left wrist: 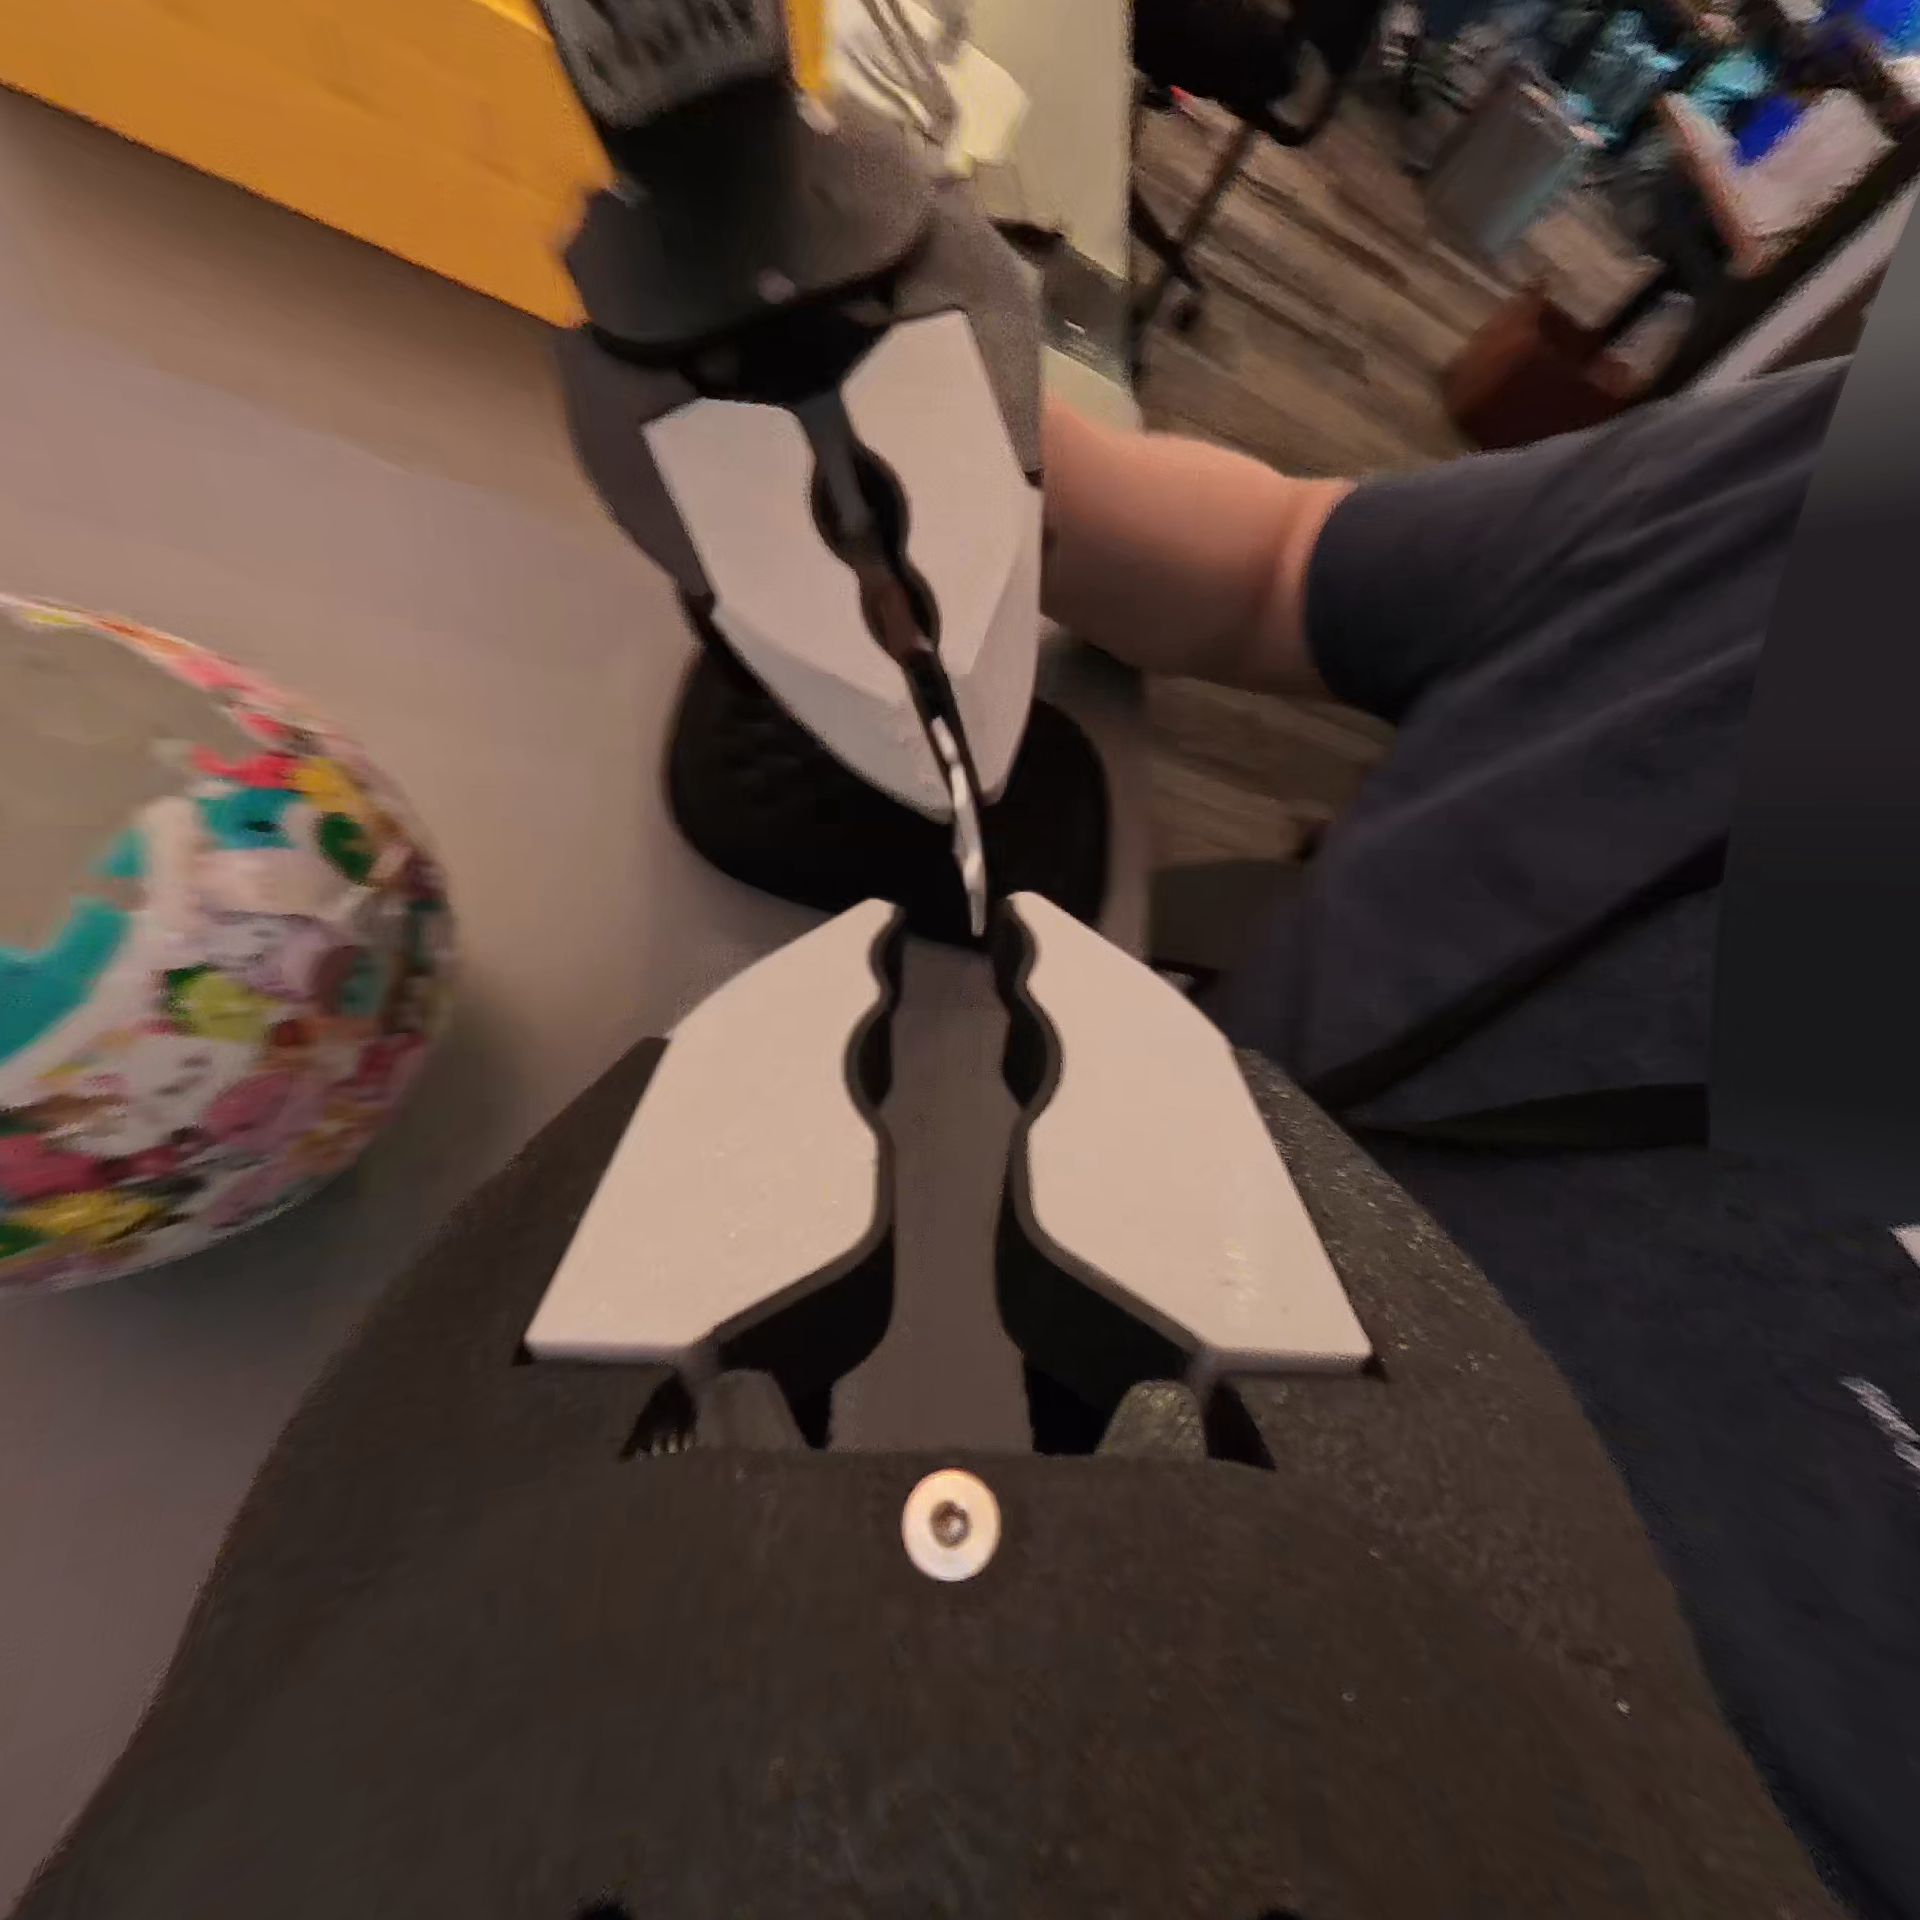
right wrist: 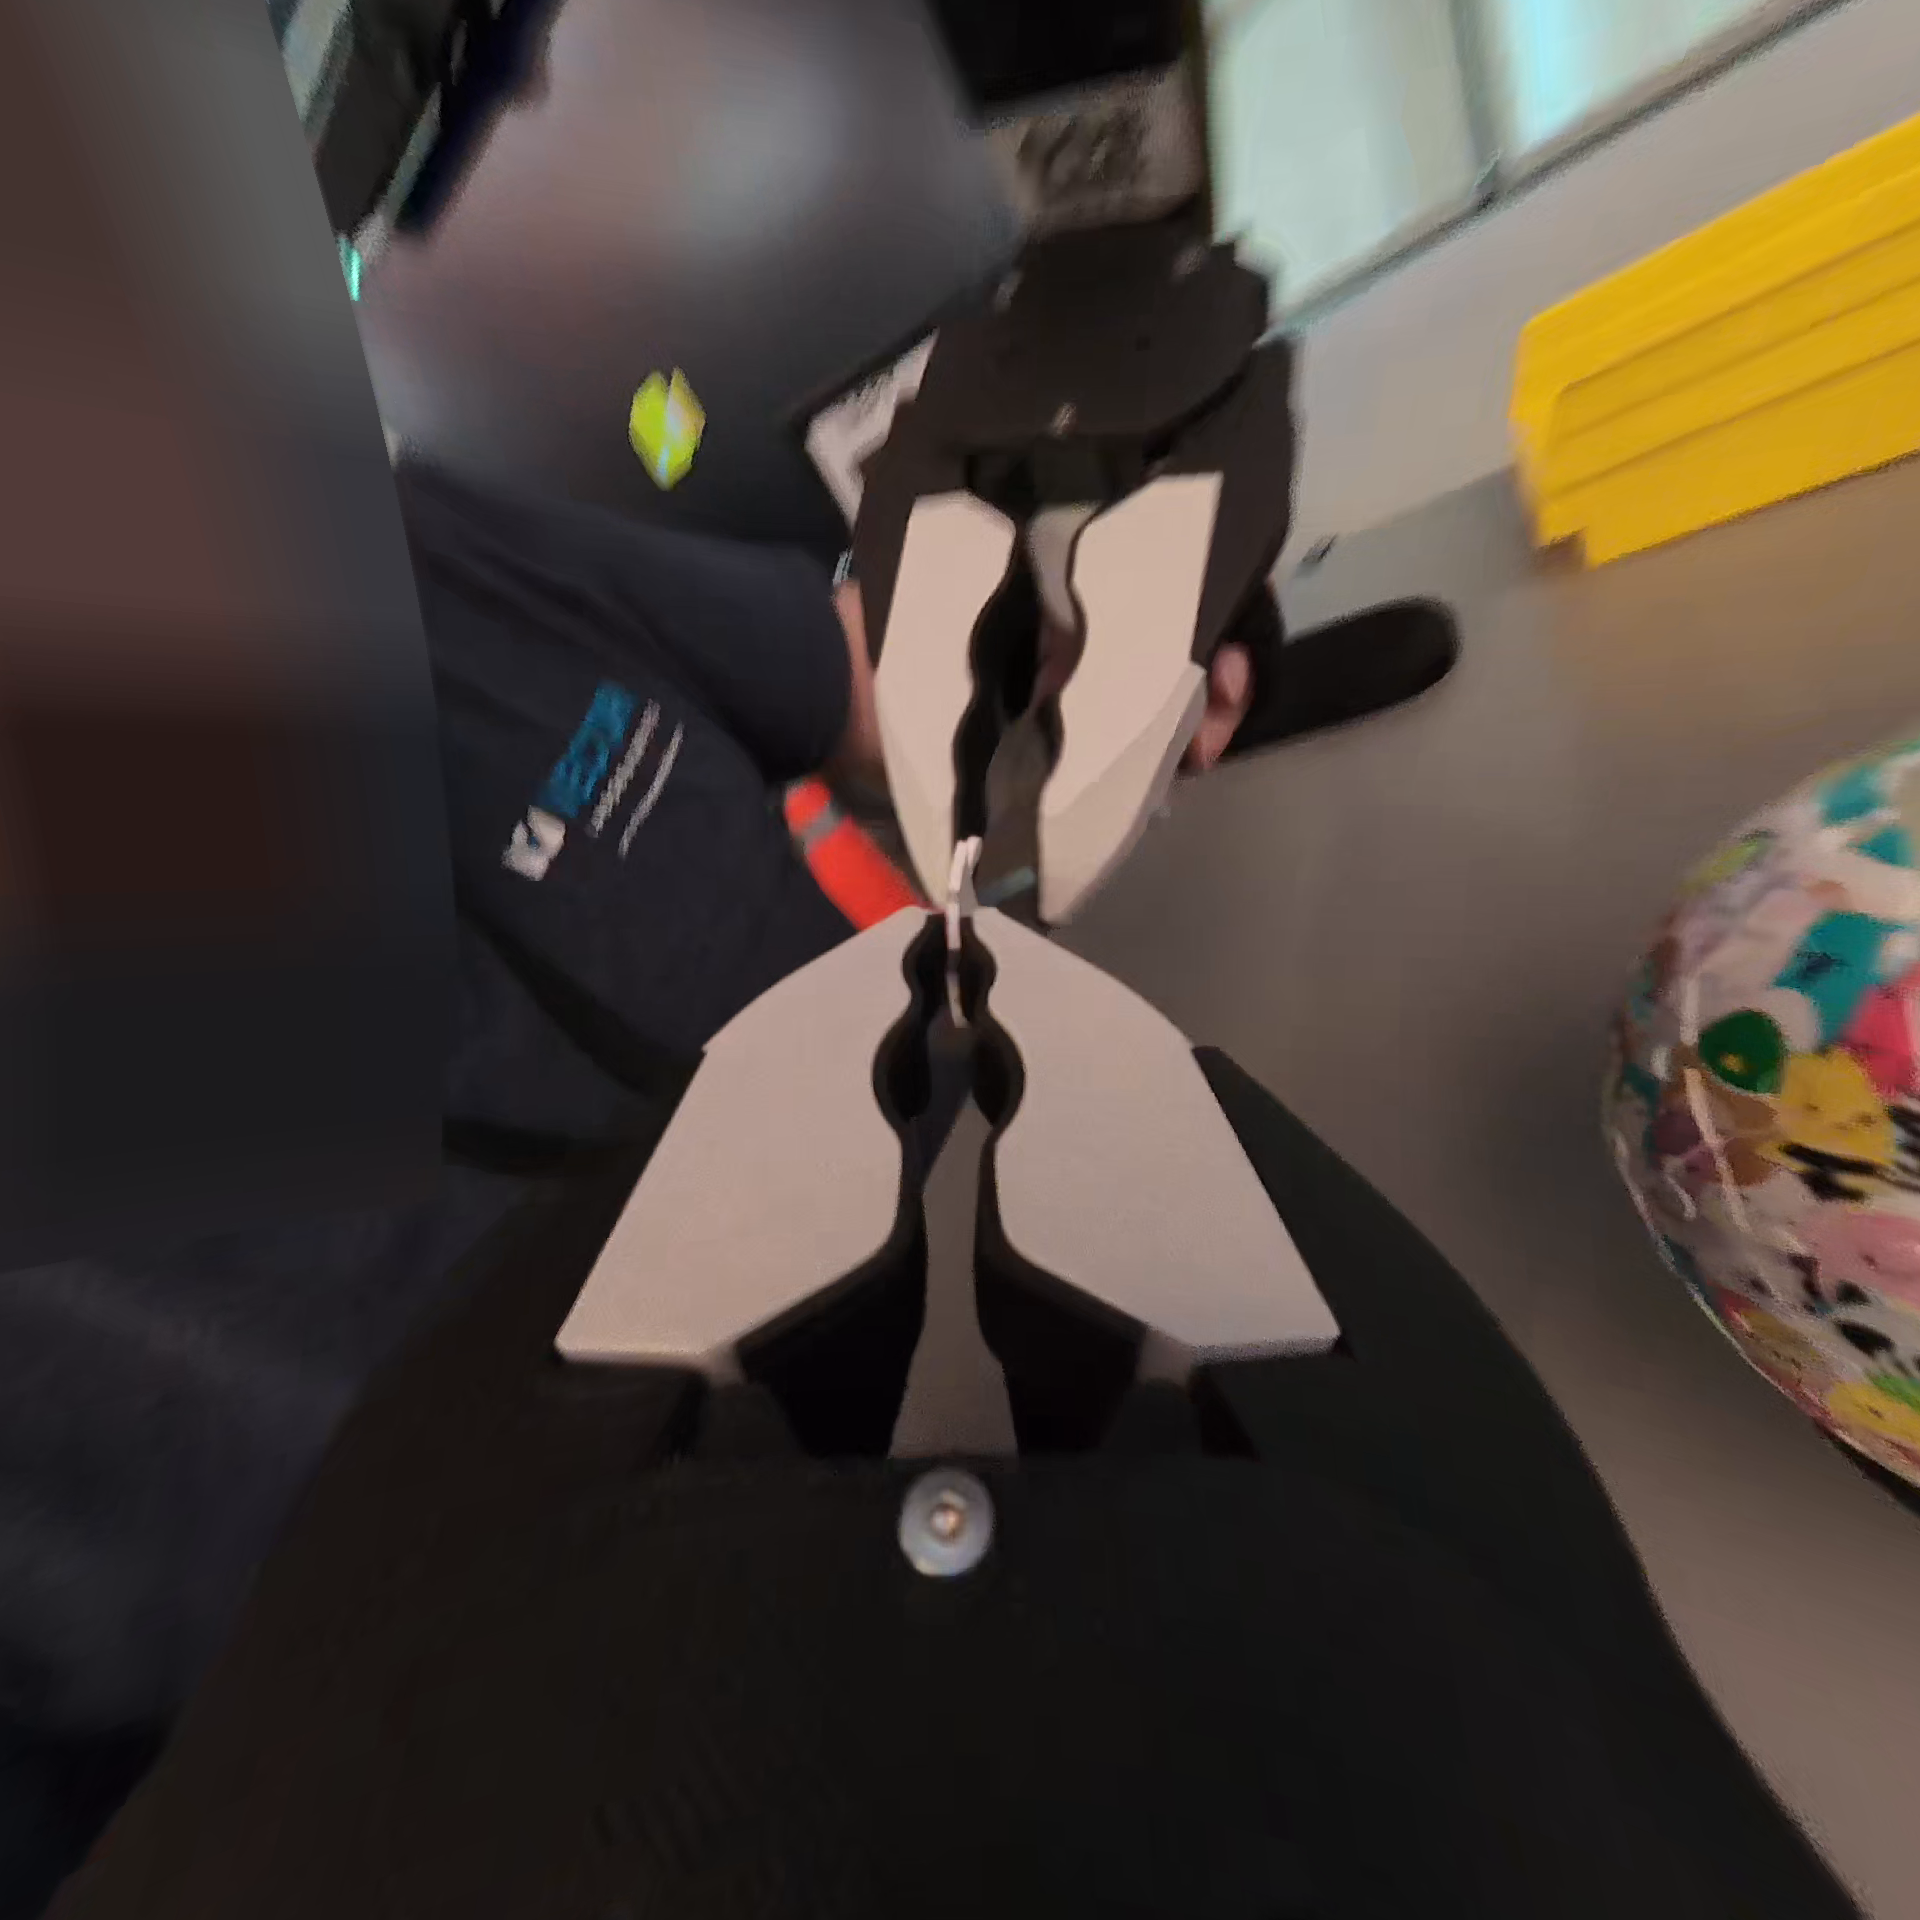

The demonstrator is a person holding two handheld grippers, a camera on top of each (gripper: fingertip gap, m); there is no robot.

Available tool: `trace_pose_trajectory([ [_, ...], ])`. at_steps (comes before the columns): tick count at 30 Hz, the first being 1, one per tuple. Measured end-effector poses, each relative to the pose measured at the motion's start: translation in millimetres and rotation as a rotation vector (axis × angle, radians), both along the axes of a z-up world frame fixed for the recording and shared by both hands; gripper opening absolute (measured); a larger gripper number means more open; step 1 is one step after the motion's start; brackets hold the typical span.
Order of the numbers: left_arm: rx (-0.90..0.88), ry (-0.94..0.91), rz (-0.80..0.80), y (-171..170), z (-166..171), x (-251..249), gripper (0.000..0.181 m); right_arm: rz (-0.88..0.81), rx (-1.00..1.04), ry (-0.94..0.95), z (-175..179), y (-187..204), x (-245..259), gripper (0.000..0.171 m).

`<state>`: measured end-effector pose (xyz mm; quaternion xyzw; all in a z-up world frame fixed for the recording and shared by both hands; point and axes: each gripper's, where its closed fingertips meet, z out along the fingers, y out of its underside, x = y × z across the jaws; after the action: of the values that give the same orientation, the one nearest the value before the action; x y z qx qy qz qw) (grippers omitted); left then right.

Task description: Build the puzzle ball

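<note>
The two grippers are meeting tip to tip above the grey table, with a thin puzzle piece passing between them. In the left wrist view, the left gripper is filling the lower half, its jaws standing apart with a clear gap at the tips; the piece's lower end is reaching into that gap, just beside the right-hand fingertip, and whether it is touching is hard to tell. The right gripper is coming down from 12 o'clock, its jaws clamped on the black-and-white piece, which is sticking out edge-on below the tips. In the right wrist view, the right gripper is showing its jaws nearly together on the white edge of the piece, while the left gripper is facing it from 12 o'clock with jaws parted. The puzzle ball — partly built, covered in bright patches, with an open hole at its top — is resting on the table at 9 o'clock in the left view and at 3 o'clock in the right view, well apart from both grippers. A yellow box is lying at 11 o'clock on the table, and a person's forearm in a dark sleeve is showing behind the right gripper.
</note>
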<state>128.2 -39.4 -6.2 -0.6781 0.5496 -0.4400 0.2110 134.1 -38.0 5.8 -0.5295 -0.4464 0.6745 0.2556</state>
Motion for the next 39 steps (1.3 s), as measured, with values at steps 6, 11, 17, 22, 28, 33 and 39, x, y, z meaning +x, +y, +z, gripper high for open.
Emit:
trace_pose_trajectory([
  [6, 0.116, -0.218, 0.228, 22.2, 21.9, 17.7, 0.013, -0.495, -0.477, 0.467, 25.7, 52.5, 37.4, 0.002],
  [11, 0.12, -0.244, 0.27, 27.9, 23.1, 37.0, 0.011, -0.541, -0.555, 0.651, 30.4, 48.8, 45.0, 0.002],
  [17, -0.005, -0.333, 0.269, 23.5, 32.8, 48.4, 0.007, -0.55, -0.483, 0.688, 37.5, 40.0, 40.4, 0.002],
  [22, -0.102, -0.367, 0.238, 18.6, 32.7, 49.6, 0.002, -0.55, -0.433, 0.686, 38.2, 36.0, 40.5, 0.003],
  [28, -0.262, -0.297, 0.113, 3.3, 31.3, 39.2, 0.001, -0.452, -0.304, 0.537, 33.1, 21.8, 31.7, 0.009],
  [33, -0.217, -0.186, 0.068, 0.6, 26.9, 26.6, 0.001, -0.434, -0.136, 0.384, 33.0, 25.7, 41.9, 0.025],
  [39, -0.114, -0.158, 0.127, 0.7, 16.6, -4.6, 0.001, -0.54, 0.268, -0.113, -27.2, 77.8, 60.1, 0.071],
])
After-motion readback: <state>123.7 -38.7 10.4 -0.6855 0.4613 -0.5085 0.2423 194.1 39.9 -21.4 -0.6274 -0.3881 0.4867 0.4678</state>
